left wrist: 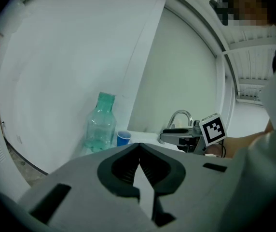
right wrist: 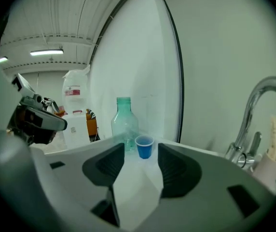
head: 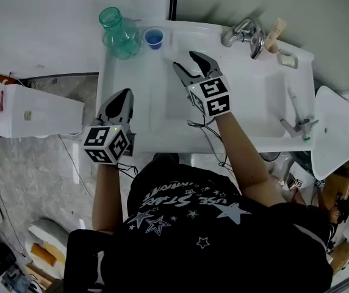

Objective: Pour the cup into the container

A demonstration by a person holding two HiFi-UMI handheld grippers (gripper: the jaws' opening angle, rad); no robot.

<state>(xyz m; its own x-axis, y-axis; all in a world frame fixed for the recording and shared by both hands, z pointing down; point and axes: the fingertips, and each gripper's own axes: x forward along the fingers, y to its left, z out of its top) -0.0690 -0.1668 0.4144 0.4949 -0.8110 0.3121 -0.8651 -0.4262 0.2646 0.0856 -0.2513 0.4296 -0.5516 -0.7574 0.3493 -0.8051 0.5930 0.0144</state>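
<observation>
Right gripper [head: 185, 60] is hovering over the sink counter [head: 144, 121] with its jaws standing apart and nothing between the pads. In the right gripper view the blue cup [right wrist: 144, 147] is showing through the gap, but it's sitting further out, not yet inside the jaws. The cup is standing upright at the back of the counter, just beside the clear green bottle [head: 118, 34], on the bottle's right. Can't tell whether the two are touching. From the head view the cup is lying ahead of the right gripper and a little to its left, so the line of approach is running nearly straight along the jaws. Long axis of the cup is vertical and the gripper is pointing close to level, so I'm reading this as a side grasp around the wall. Left gripper [head: 124, 94] is hanging at the counter's front left corner with jaws closed together and empty, well apart from both cup and bottle. The right hand is clearly the nearer one to the cup. The bottle is standing upright too, mouth looking open, so the pour is going to be going leftward from the cup's spot. The bottle is sitting tight on the cup's left, so the left-side jaw is getting little room. The faucet [head: 243, 32] is sitting off to the right, clear of the path.
</observation>
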